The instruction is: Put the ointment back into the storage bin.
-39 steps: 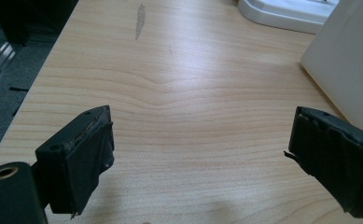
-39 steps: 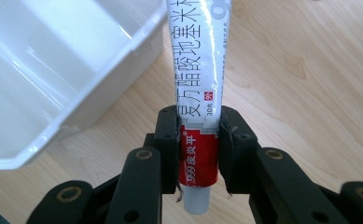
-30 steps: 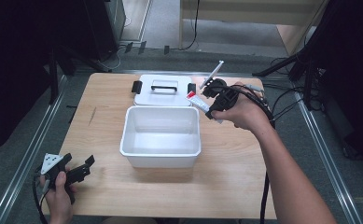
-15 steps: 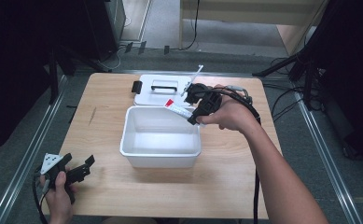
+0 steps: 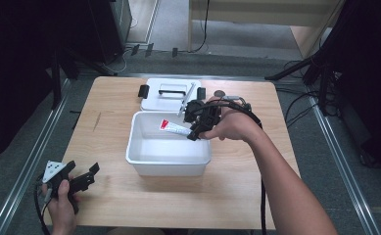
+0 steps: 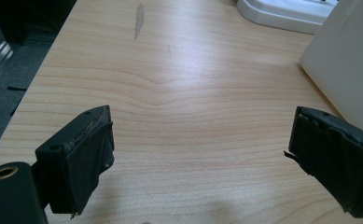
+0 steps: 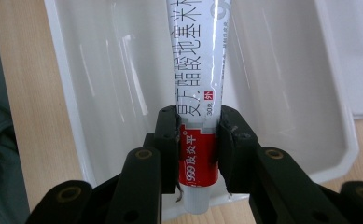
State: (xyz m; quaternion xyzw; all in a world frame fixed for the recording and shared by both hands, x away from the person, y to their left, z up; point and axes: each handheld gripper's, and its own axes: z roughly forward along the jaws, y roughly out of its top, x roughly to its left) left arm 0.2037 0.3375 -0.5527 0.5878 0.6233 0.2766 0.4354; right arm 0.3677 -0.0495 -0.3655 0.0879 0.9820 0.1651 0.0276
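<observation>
My right gripper (image 5: 198, 122) is shut on a white ointment tube (image 5: 176, 128) with a red band. It holds the tube over the back right part of the open white bin (image 5: 168, 161). In the right gripper view the pads (image 7: 167, 140) clamp the red band near the cap, and the tube (image 7: 202, 70) stretches away over the bin's bare inside (image 7: 100, 70). My left gripper (image 5: 87, 176) rests at the table's front left corner, with its jaws wide apart. In the left gripper view, this gripper (image 6: 202, 158) has just bare wood between its jaws.
The bin's white lid (image 5: 171, 93) with black clasps lies flat behind the bin. The bin's wall (image 6: 352, 60) stands to the right in the left gripper view. Cables trail off the table's right side. Bare wood lies left of and in front of the bin.
My right gripper has carried the tube leftward and down, from beside the lid to over the bin. The left gripper has stayed put.
</observation>
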